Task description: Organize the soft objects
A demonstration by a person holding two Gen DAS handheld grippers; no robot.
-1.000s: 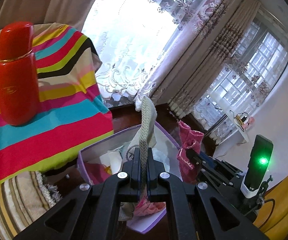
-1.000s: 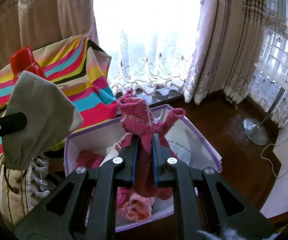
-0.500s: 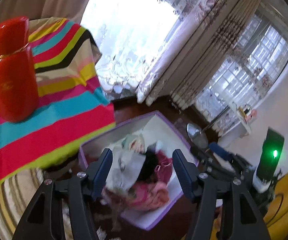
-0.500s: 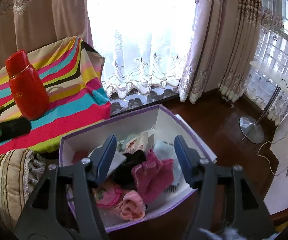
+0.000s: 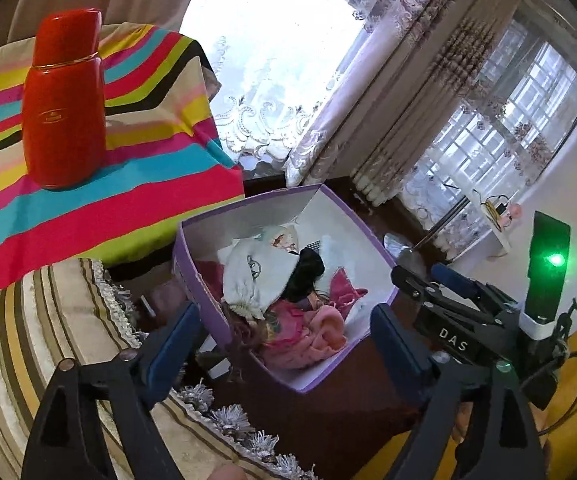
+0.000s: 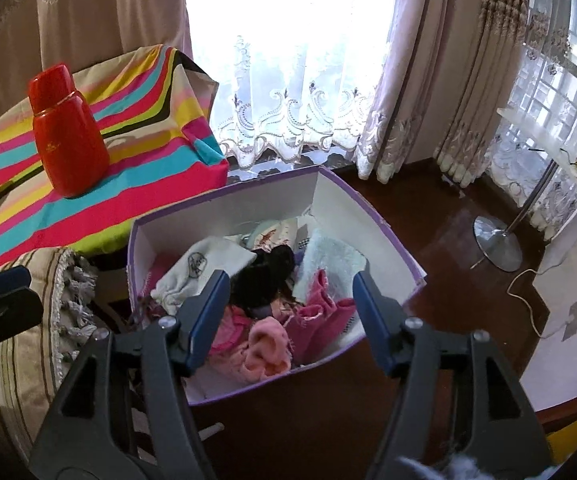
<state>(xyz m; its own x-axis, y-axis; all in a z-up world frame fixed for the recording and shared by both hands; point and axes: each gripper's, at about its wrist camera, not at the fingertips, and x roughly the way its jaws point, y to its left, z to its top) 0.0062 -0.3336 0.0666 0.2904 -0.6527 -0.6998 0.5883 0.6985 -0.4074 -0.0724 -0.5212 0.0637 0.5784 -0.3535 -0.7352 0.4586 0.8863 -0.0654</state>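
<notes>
The soft things lie heaped in a purple-edged cardboard box (image 6: 376, 236) with white inner walls, standing on the dark wooden floor (image 6: 440, 216). On the pile a cream drawstring pouch (image 6: 204, 272) rests toward the left, a black cloth (image 6: 264, 276) beside it in the middle, a pale blue towel (image 6: 328, 264) toward the right, and a magenta knitted piece (image 6: 320, 316) and a peach-pink fleece item (image 6: 268, 344) near the front wall.

Above the box, the left hand-held gripper (image 5: 284, 340) has its jaws still widening, with nothing pinched between them. The right hand-held gripper (image 6: 290, 312) is spread too, its blue pads clear of the clothes below.

Left of the box is a striped, tasselled cushion (image 6: 20, 352), and behind it a bright striped cloth (image 6: 148, 152) carrying an upright red flask (image 6: 68, 136). Lace curtains (image 6: 288, 100) hang beyond.
</notes>
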